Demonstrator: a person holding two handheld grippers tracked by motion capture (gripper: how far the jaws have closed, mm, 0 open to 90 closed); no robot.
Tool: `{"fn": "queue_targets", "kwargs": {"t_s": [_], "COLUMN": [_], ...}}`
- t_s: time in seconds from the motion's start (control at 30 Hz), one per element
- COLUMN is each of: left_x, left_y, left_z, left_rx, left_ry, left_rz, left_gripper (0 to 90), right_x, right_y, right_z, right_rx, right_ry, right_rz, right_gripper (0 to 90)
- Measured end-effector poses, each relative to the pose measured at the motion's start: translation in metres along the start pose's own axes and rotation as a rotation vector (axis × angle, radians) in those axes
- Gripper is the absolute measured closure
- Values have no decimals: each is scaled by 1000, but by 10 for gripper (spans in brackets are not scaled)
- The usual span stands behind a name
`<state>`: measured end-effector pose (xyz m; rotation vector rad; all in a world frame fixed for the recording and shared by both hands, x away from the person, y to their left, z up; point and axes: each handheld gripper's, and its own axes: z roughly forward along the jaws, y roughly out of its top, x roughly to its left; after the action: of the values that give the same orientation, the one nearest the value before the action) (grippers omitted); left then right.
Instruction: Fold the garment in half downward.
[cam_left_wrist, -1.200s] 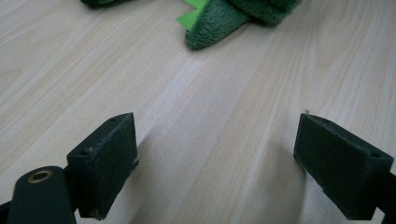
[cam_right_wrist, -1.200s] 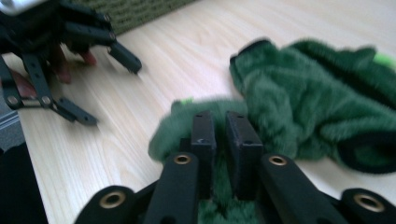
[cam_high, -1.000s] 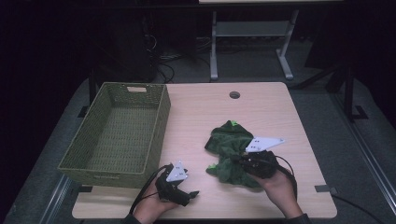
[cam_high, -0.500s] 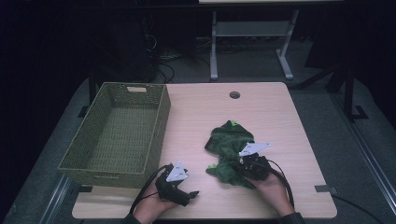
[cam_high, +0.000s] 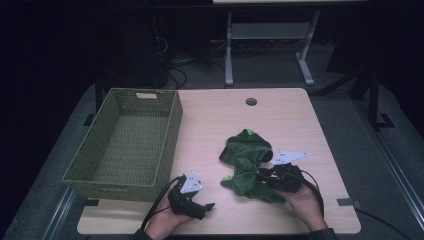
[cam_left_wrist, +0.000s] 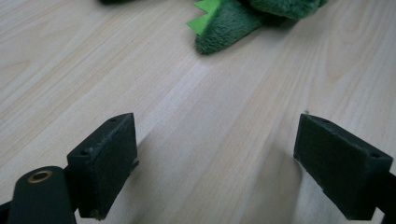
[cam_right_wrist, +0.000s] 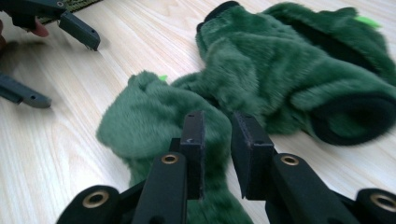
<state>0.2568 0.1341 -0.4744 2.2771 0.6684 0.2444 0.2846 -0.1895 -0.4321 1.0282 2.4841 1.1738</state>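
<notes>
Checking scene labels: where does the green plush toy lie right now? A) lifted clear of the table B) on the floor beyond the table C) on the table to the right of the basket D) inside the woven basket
C: in the high view the green plush toy lies on the wooden table, to the right of the basket, whose inside holds nothing.

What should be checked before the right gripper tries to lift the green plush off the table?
1. Right gripper over the green plush: ok, jaws low above its fur.
2. Jaw opening: not ok, a narrow gap, just been opening, no fold of fur between the pads.
3. Left gripper out of the way: ok, open over bare table, apart from the plush.
4. Woven basket ready: ok, upright, nothing inside.
5. Plush loose from its other folds: cannot tell.
</notes>
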Motion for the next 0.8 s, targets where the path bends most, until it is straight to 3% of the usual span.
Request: {"fn": "queue_targets", "kwargs": {"t_s": [0.13, 0.3, 0.47, 0.8], "left_x": [3, 4, 5, 7], "left_y": [5, 14, 14, 13], "left_z": [5, 8, 15, 17], "left_rx": [-25, -33, -5, -20], "left_ry": [-27, -18, -22, -34], "left_rz": [-21, 43, 47, 63], "left_gripper": [129, 133, 135, 132], "right_x": [-6, -15, -20, -16], "right_y": [-9, -26, -48, -79], "right_z": [-16, -37, -55, -66], "right_rx": [-8, -22, -10, 21], "right_ry": [-19, -32, -38, -13], "right_rz": [12, 43, 60, 87], "right_gripper": [707, 678, 672, 662]}}
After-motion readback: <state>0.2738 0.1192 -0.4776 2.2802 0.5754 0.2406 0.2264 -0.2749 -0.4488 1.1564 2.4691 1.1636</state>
